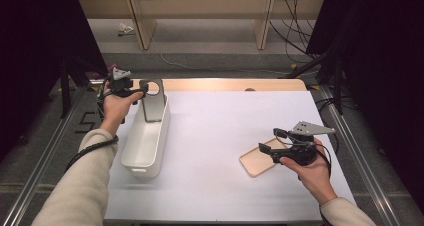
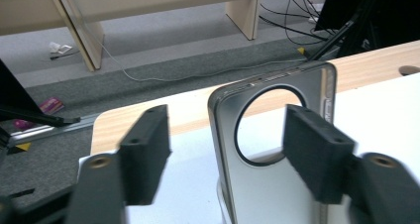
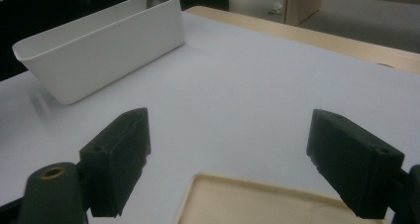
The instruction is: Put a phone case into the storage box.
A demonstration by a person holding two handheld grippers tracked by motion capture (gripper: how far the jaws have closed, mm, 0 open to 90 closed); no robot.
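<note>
A grey metal plate (image 1: 152, 103) with a round hole stands upright at the far end of a white bin (image 1: 162, 136) on the table's left. My left gripper (image 1: 142, 89) is at the plate's top. In the left gripper view the plate (image 2: 267, 189) sits between the jaws of the left gripper (image 2: 228, 130); the right pad is at its edge and the left pad stands clear, so the grip is open. At the right, my right gripper (image 1: 270, 140) hovers open over a shallow wooden tray (image 1: 255, 161). In the right gripper view, nothing lies between the jaws of the right gripper (image 3: 230, 135), with the tray (image 3: 257, 204) just below and the bin (image 3: 109, 45) farther off.
A white sheet (image 1: 215, 136) covers the table, with a bare wooden strip (image 1: 225, 84) along the far edge. Metal rails (image 1: 357, 156) run down both sides. Black stands and cables (image 1: 295, 31) lie beyond the table.
</note>
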